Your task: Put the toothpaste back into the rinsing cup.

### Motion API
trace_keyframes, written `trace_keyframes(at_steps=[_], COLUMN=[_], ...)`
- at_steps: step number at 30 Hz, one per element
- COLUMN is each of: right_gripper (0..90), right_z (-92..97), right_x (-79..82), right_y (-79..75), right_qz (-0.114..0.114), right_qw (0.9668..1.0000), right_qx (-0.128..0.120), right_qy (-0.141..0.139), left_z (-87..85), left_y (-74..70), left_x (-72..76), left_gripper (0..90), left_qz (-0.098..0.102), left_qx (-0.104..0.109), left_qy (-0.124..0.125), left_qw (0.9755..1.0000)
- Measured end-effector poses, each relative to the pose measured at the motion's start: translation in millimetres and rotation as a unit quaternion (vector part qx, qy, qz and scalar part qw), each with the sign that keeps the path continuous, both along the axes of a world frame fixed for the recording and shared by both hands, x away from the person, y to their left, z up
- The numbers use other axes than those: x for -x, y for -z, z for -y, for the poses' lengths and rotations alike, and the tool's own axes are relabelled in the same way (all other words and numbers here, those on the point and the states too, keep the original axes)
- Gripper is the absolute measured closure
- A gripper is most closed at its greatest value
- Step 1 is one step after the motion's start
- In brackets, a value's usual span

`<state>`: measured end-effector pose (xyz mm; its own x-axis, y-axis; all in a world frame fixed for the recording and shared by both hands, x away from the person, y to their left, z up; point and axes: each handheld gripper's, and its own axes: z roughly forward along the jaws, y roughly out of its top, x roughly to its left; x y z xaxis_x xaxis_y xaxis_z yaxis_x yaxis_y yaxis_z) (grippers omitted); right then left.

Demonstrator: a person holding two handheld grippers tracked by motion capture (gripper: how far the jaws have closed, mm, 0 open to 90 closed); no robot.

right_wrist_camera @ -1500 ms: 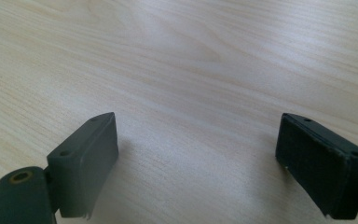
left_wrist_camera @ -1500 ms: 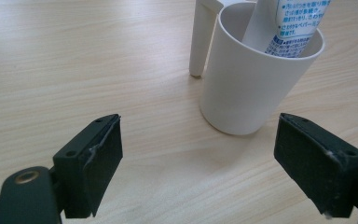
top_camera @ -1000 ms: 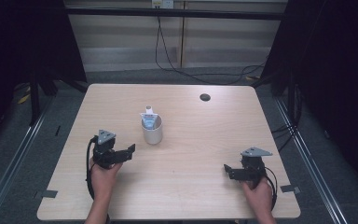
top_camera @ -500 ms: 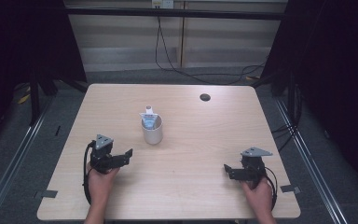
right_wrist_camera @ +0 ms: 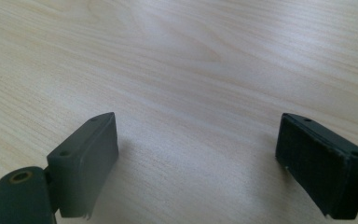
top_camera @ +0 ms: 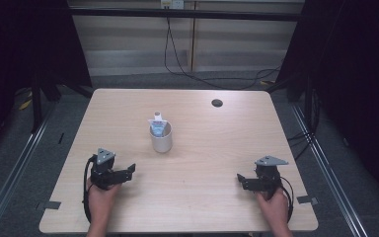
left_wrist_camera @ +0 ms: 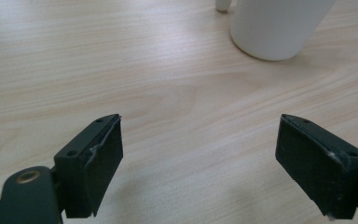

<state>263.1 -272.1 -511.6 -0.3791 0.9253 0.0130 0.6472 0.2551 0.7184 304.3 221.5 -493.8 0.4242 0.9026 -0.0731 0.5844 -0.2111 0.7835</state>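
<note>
Cup (top_camera: 161, 139) holds blue-labelled item (top_camera: 158, 128), writing unreadable.

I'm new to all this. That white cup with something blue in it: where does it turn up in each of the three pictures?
High view: the white cup stands just left of the table's middle, ahead of the left gripper.
Left gripper view: its lower body sits at the top edge, right of centre, beyond the open jaws.
Right gripper view: no cup here, just wood between the open jaws.
Shared landmark: the pale wood-grain table, seen in all three.
</note>
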Motion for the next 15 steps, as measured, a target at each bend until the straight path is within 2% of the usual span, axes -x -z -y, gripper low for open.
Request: trace_keyframes(at_steps=[5,7,15], right_gripper=[12.3,12.4,12.4], right_z=[0.0,0.0,0.0], right_x=[0.0,0.0,0.1], right_y=[0.0,0.0,0.0], right_qz=[0.0,0.0,0.0], right_qw=[1.0,1.0,1.0], right_qx=[0.0,0.0,0.0], right_qy=[0.0,0.0,0.0], left_z=[-3.0,-4.5,-10.8], left_y=[2.7,3.8,8.4], left_x=[2.6,3.4,8.2], left_gripper=[15.0,15.0,15.0], left_qz=[-0.001,-0.001,-0.004], left_qx=[-0.003,-0.012,-0.023], left_qy=[-0.001,0.002,-0.001], left_qw=[1.0,0.9999,0.9997])
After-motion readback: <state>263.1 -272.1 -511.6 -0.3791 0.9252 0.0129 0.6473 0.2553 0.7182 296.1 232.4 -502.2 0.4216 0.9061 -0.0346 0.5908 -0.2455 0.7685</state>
